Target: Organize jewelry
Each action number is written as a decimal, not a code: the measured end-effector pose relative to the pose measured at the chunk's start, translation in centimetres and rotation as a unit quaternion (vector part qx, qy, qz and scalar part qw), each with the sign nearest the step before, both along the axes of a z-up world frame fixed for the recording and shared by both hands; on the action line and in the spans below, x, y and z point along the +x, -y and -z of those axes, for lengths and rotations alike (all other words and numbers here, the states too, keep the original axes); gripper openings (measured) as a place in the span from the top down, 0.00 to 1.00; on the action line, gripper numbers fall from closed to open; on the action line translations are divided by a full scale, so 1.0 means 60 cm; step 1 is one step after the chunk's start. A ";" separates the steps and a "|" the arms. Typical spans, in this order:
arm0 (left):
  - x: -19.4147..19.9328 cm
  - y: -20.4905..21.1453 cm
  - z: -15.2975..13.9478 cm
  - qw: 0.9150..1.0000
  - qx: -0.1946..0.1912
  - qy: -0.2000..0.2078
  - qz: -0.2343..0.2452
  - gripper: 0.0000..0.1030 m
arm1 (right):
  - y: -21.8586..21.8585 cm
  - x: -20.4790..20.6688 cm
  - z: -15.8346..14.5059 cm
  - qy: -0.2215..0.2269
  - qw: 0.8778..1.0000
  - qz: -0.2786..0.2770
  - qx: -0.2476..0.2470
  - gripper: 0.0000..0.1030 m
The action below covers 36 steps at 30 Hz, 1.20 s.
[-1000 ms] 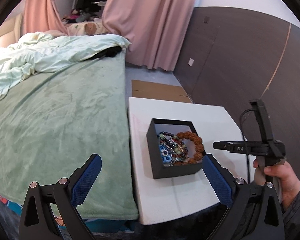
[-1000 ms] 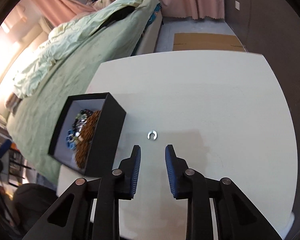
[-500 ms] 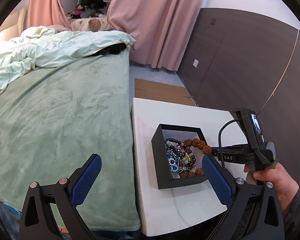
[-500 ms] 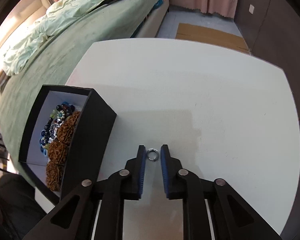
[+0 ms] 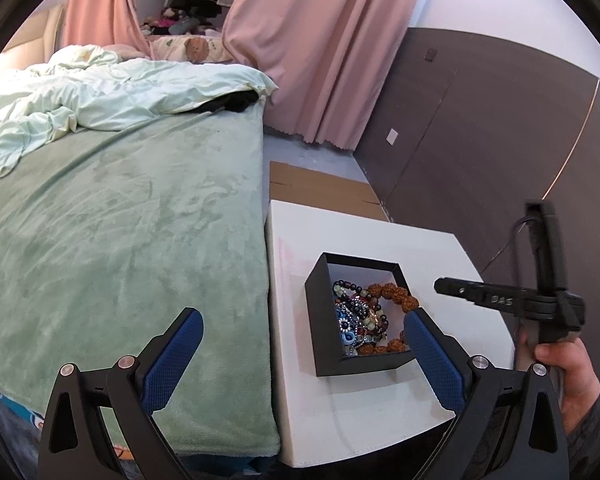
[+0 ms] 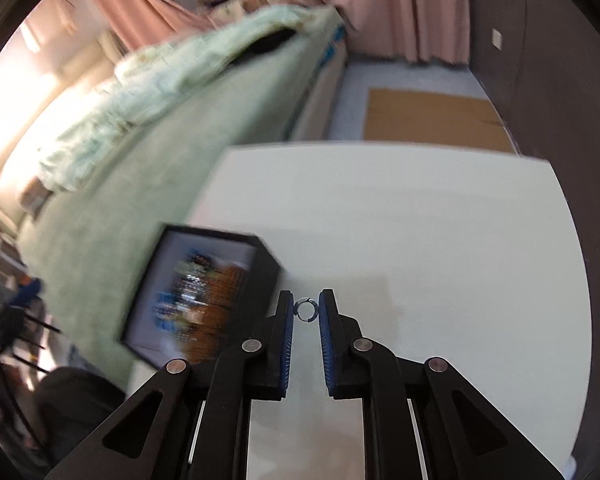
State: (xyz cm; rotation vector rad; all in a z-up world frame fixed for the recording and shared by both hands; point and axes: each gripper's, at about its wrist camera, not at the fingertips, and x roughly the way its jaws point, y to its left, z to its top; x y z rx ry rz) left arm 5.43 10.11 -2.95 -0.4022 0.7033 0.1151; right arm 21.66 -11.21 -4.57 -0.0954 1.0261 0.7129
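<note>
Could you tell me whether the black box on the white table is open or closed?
Open. The black box has no lid on it, and beaded bracelets lie piled inside, visible from above in the left wrist view.

Wide bare counter (image 6: 440, 240) lies open ahead and to the right of the right claw (image 6: 306, 312); the black box (image 6: 260, 276) stands close on its left, with the bed (image 5: 120, 220) flanking beyond.

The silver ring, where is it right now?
In the right wrist view, the silver ring sits pinched between the right tongs, above the white table, just right of the black jewelry box.
</note>
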 end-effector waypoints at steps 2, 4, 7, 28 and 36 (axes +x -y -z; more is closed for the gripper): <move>-0.002 0.001 -0.003 1.000 -0.003 0.000 -0.001 0.02 | -0.011 -0.016 -0.012 0.005 1.000 -0.019 0.018 0.86; -0.005 0.005 -0.006 1.000 -0.002 0.000 -0.001 0.02 | -0.025 -0.031 -0.022 0.013 0.999 -0.037 0.028 0.86; -0.006 0.010 -0.008 1.000 0.000 -0.006 -0.001 0.02 | -0.051 -0.052 -0.038 0.027 0.996 -0.065 0.045 0.86; -0.067 0.089 -0.047 0.997 0.048 0.038 0.038 0.02 | 0.113 -0.148 -0.086 0.068 0.992 0.046 0.093 0.17; -0.087 0.109 -0.065 0.995 0.077 0.051 0.041 0.02 | 0.172 -0.200 -0.103 0.081 0.989 0.063 0.109 0.08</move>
